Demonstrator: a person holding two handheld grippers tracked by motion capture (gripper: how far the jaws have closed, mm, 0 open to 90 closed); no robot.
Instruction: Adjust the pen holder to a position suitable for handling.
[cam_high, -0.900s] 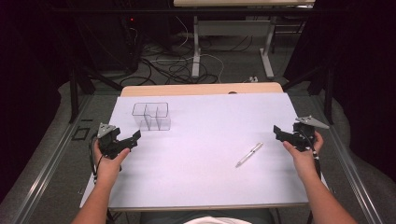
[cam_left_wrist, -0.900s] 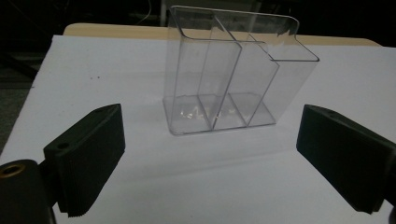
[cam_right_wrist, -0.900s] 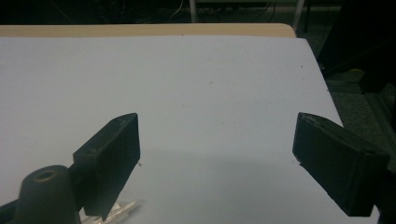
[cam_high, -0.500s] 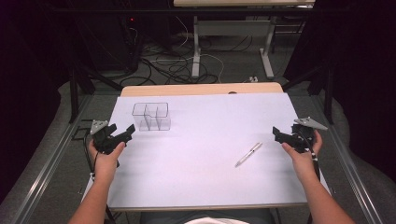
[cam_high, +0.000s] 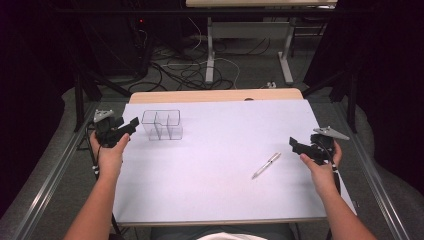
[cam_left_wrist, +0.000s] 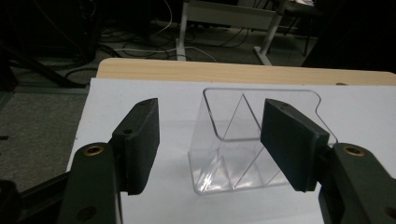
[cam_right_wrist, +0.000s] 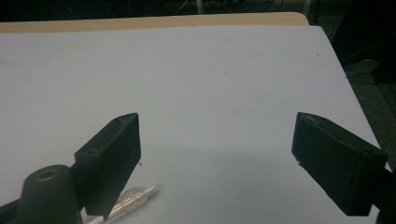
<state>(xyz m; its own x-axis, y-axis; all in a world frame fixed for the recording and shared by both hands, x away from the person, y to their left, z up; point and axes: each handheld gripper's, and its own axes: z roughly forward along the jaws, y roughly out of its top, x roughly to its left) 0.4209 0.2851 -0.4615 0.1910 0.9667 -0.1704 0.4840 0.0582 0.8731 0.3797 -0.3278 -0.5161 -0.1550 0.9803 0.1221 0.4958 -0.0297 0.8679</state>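
both grippers' fingers gape, empty — left gripper (cam_high: 131, 123) faces the clear organizer (cam_high: 161, 124), right gripper (cam_high: 295, 145) near the pen (cam_high: 266, 165).

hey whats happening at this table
A person sits at a white table with a gripper in each hand. The left gripper is open and points at a clear plastic organizer with compartments, close beside it but not touching. The right gripper is open too, held at the table's right edge, apart from a silver pen that lies on the table. Nothing is held.
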